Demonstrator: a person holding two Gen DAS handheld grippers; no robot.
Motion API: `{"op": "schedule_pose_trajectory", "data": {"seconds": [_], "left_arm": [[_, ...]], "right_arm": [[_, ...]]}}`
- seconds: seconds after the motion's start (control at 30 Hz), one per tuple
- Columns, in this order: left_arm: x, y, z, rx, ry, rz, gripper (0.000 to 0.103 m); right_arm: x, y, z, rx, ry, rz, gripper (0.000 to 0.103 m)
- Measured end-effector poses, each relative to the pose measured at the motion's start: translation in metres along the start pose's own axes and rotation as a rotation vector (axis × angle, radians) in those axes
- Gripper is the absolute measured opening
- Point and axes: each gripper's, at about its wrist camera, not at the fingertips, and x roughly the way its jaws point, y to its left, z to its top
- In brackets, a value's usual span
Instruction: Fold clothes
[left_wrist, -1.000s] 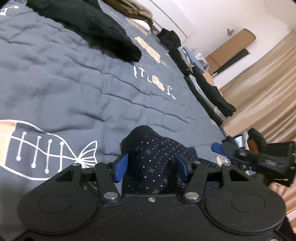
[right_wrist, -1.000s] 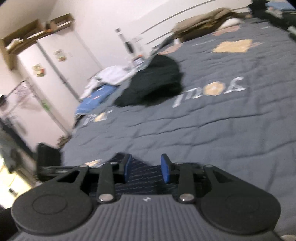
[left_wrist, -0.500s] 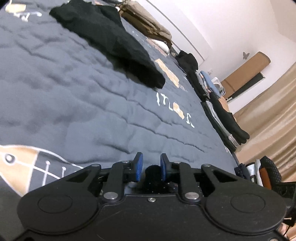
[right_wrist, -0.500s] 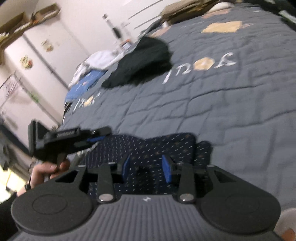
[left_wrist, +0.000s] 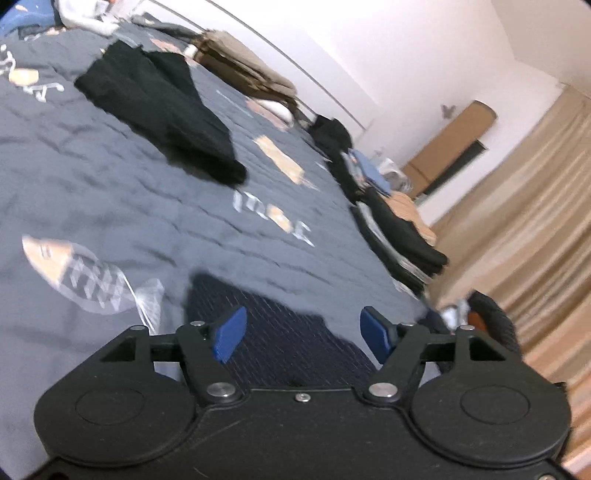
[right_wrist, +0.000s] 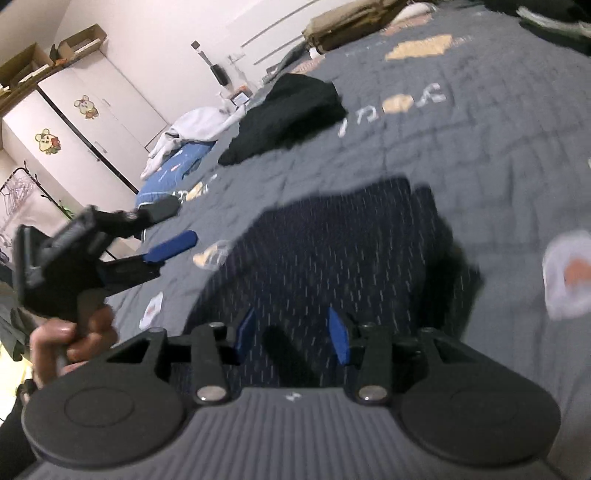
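Both tools' jaws just widened — left tool (left_wrist: 303, 334) and right tool (right_wrist: 291, 336) open, empty above navy garment (right_wrist: 332, 251).

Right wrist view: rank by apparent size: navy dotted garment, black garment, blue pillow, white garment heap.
1. navy dotted garment, though it lies nearest the camera
2. black garment
3. blue pillow and white garment heap: look alike, both far and partly hidden, so unranked
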Motion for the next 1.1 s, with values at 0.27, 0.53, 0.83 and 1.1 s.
{"op": "schedule_pose_trajectory", "data": {"seconds": [0.27,0.53,0.83,1.1], "left_arm": [[-0.039,-0.028,-0.061,0.046,0.047,0.018,0.078],[-0.074,-0.038,-0.094,0.128,0.03,0.16,0.103],[-0.09,-0.052,-0.113,0.236,0.02,0.287,0.103],[-0.091,-0.064,-0.121,0.335,-0.016,0.315,0.103]], "right_arm": [[-0.038,-0.011,-0.053,0.007,0.03,-0.125,0.043],[-0.061,0.002,-0.078,-0.026,-0.029,-0.17,0.044],[-0.074,0.034,-0.093,-0.07,-0.079,-0.227,0.044],[-0.073,0.046,-0.1,-0.067,-0.114,-0.263,0.044]]}}
